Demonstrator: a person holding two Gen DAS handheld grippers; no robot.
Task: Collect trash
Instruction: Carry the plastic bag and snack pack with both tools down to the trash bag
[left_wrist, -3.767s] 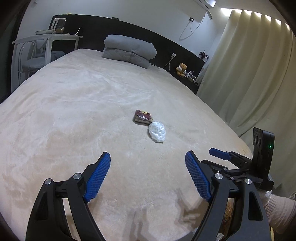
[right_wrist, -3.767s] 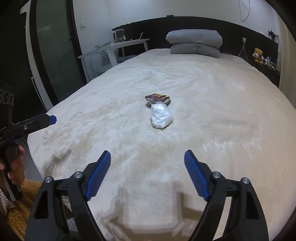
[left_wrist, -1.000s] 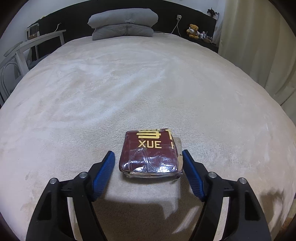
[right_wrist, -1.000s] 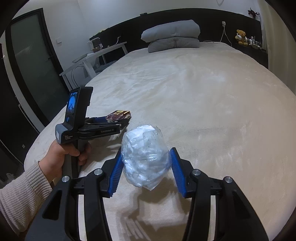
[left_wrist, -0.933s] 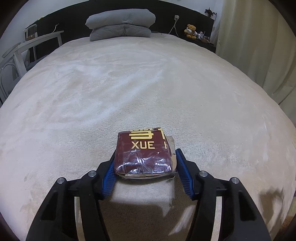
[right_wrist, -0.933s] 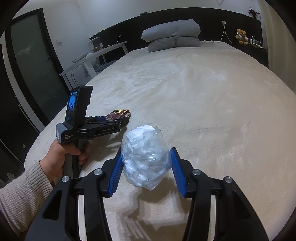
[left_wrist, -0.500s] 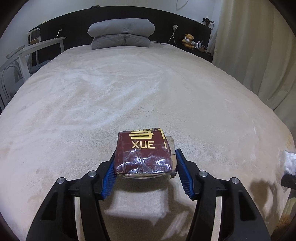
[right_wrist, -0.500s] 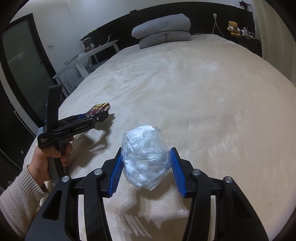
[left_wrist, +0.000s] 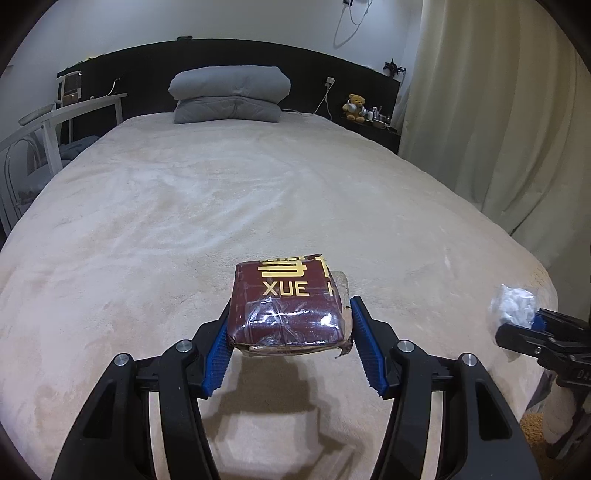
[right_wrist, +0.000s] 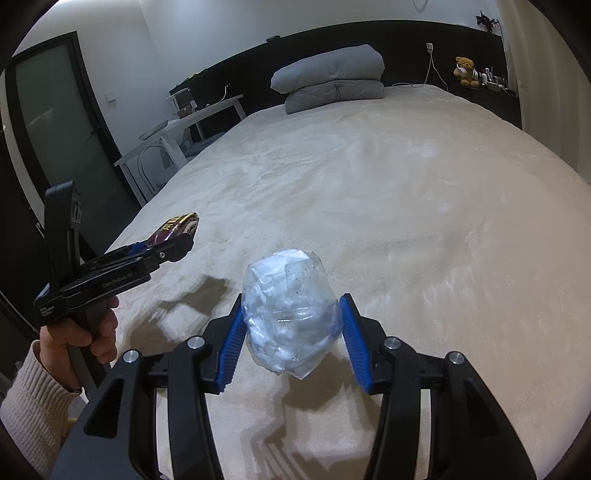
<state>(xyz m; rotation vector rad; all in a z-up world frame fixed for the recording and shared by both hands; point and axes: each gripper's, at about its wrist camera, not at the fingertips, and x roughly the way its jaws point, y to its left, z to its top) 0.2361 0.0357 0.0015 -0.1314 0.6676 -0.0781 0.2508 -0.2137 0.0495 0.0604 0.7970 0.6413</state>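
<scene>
The left claw (left_wrist: 288, 341) pinches a dark red, flat rectangular packet in clear crinkled film, printed with gold letters (left_wrist: 290, 304), by its two side edges, carrying it clear of the beige plush bed cover (left_wrist: 221, 206); its shadow falls on the cover below. The right claw (right_wrist: 291, 334) is pressed in on a crumpled ball of clear plastic bag stuffed with white paper (right_wrist: 290, 314), also lifted off the bed, near the bed's near right edge.

Both pieces look light. The red packet seems fairly stiff and boxy, so its side edges give the pads flat faces to bear on, but the glossy film is probably slick and the loose flap at its right corner offers no hold. A grip across the middle of the sides, as it sits now, looks soundest.

The plastic ball is likely soft and springy: it yields under the pads and bulges out above and below them. Taking it across its widest girth is best, since thin film at the edges could slide free or tear.
</scene>
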